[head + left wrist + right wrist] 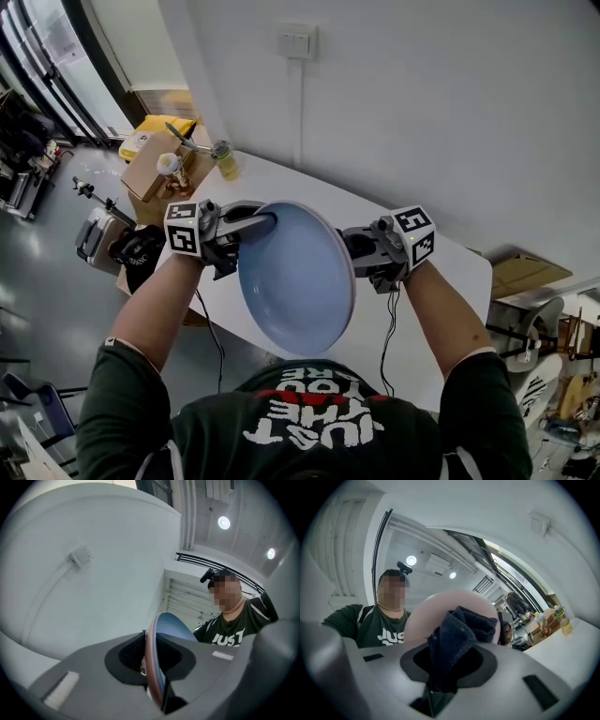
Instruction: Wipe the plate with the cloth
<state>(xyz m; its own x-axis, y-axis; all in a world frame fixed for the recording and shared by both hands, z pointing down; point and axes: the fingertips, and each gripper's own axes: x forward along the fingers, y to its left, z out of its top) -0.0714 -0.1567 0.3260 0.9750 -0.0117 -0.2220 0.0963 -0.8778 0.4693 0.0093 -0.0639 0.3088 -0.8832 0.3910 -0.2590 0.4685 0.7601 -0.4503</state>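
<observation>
While both grippers are raised above the white table (450,272), the plate (295,281) hangs in the air between them, just in front of the person's chest and clear of the tabletop. It is a round, shallow plate stood nearly on edge. Its smooth, pale blue hollow faces the person and is slightly glossy, with no marks that can be made out. In the left gripper view the rim shows as a thin brownish-pink band with the blue face beside it. In the right gripper view the back of the plate looks pale pink.

The left gripper (246,225) has its jaws closed to a narrow gap on the plate's upper left rim. The edge runs straight down between the two pads, which press on it from both faces.

The right gripper (364,251) sits at the plate's right edge. Its jaws are pinched together on a dark blue cloth (457,634), a thick, nubbly towelling bunched into folds that stick out past the tips. The folded end lies against the pink back of the plate, or just in front of it; contact cannot be told for certain. In the head view the cloth is hidden behind the plate and the gripper.

Farther back on the table stands a small bottle (224,159) of yellowish liquid, next to a cardboard box (155,169). A switch (297,41) is fixed to the white wall above.
</observation>
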